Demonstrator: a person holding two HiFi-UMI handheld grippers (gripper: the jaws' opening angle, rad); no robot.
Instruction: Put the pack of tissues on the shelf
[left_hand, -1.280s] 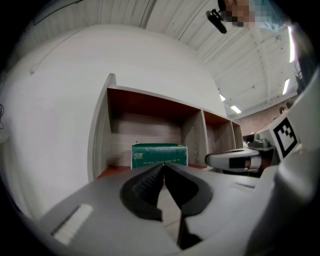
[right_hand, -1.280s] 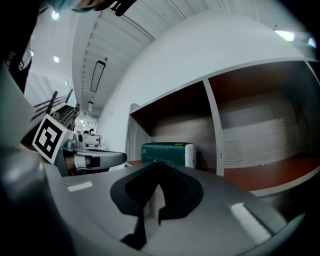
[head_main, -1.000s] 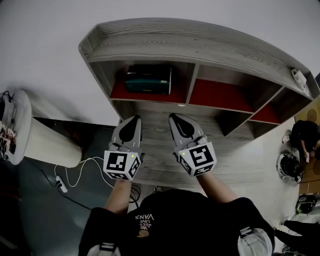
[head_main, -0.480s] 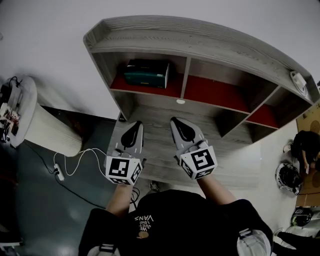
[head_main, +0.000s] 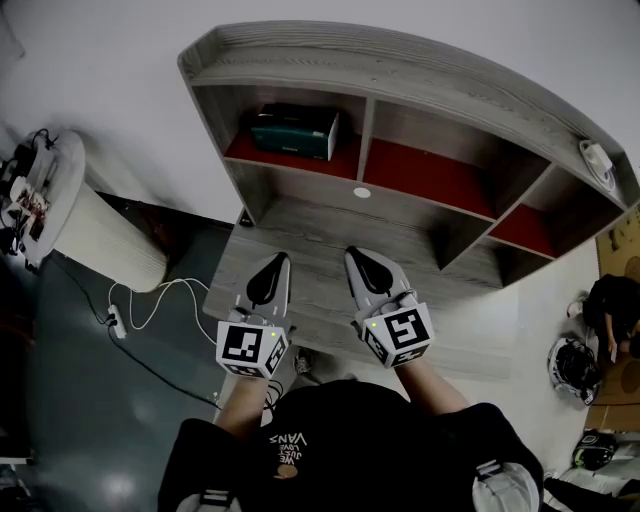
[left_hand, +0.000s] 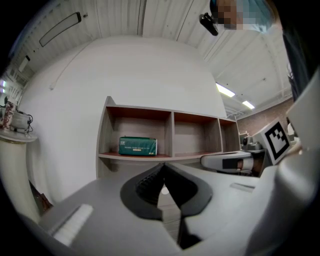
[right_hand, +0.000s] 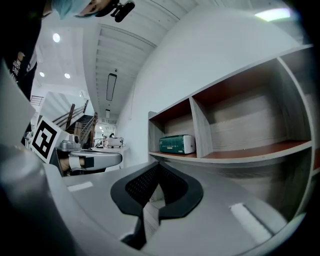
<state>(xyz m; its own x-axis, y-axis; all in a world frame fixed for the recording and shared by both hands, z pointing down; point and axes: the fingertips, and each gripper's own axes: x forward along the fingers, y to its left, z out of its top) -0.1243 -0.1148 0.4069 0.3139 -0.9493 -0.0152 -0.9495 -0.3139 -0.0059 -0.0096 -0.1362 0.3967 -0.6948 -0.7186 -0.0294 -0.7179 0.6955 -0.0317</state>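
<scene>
Head view, hard to see: print on the pack of tissues (head_main: 294, 132) is too small to read; the top board of the shelf (head_main: 400, 90) shades the pack's rear edge; the right compartment is partly hidden behind its own wall.
Head view, pack: lies in the left of three red-floored compartments, its long axis along the shelf front and its broad green face turned outward.
Head view, grippers: left gripper (head_main: 272, 266) and right gripper (head_main: 360, 262) are side by side above the grey ledge (head_main: 320, 225) below the compartments, both pointing toward the shelf, well apart from the pack.
Left gripper view, hard to see: the gripper's own body covers most of the ledge; the right gripper shows only partly at the right edge.
Left gripper view, jaws: pressed together at the tips, nothing between them.
Left gripper view, pack: above the jaws, flat on the left compartment's floor, long side level.
Right gripper view, hard to see: the shelf's right end is cut off by the frame.
Right gripper view, jaws: closed tip to tip, empty.
Right gripper view, pack: in the left compartment, its right end showing pale.
</scene>
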